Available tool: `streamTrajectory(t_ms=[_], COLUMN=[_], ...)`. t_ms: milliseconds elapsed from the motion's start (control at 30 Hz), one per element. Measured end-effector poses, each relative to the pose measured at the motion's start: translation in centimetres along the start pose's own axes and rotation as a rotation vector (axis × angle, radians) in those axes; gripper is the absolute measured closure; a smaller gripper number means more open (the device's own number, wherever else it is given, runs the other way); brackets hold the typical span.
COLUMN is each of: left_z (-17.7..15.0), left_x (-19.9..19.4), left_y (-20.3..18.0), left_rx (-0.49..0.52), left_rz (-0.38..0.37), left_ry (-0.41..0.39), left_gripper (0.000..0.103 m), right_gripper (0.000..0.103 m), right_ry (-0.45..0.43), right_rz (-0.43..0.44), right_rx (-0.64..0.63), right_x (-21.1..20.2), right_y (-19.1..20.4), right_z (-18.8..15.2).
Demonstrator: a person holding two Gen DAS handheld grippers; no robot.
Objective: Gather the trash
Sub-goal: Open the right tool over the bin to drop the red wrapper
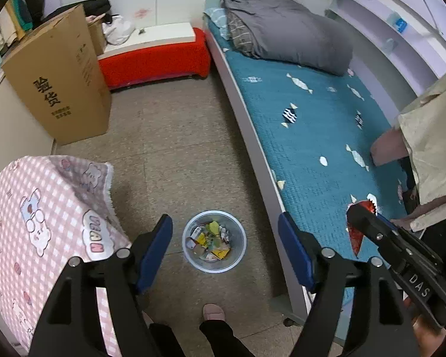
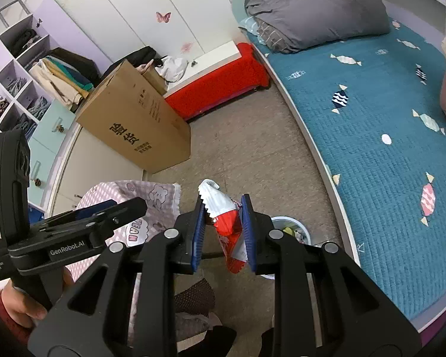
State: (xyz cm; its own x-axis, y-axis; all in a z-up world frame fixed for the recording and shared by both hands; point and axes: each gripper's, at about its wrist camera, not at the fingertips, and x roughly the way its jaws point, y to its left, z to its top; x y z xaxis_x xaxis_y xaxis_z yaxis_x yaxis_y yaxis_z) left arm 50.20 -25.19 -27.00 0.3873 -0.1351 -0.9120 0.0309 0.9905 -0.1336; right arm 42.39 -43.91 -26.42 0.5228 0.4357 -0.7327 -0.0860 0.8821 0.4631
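Left tongs [image 1: 225, 251] are hanging wide open, empty, over the round translucent plastic bin [image 1: 214, 241] holding mixed wrappers; right tongs [image 2: 224, 232] are pinching a red-and-white crinkled wrapper [image 2: 223, 217].

Both cameras are sitting on the grippers and looking down at the floor from high up. The left one is facing the round see-through plastic bin [image 1: 214, 241]. Both are showing the bed with the blue quilted cover [image 1: 312, 136] and the tall brown cardboard box [image 2: 136, 122].
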Motion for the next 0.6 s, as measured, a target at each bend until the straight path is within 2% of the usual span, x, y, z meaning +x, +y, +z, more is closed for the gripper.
streamTrajectory(t_ms=[333,400,433,600], left_z=[-1.3,-1.7,-1.9,-3.1], left_x=[-1.5,-2.1,-2.4,-4.3], left_y=[3.5,4.3,4.8,6.5], left_rx=[-0.092,-0.108,-0.115,-0.143], left_rz=[0.064,0.072,0.079,0.101], left_ry=[-0.012,-0.016,-0.018,-0.042], left_gripper=[0.029,0.028,0.028,0.026], right_gripper=[0.078,0.05,0.032,0.032], right_ry=[0.031,0.022,0.003,-0.012], right_rz=[0.044,0.047,0.028,0.011], right_rx=[-0.048,-0.048,-0.045,-0.049], right_x=[1.6,1.7,1.6,1.3], right_y=[2.2,2.5,2.6,3.5], right_z=[0.1,0.2,0.2,-0.1])
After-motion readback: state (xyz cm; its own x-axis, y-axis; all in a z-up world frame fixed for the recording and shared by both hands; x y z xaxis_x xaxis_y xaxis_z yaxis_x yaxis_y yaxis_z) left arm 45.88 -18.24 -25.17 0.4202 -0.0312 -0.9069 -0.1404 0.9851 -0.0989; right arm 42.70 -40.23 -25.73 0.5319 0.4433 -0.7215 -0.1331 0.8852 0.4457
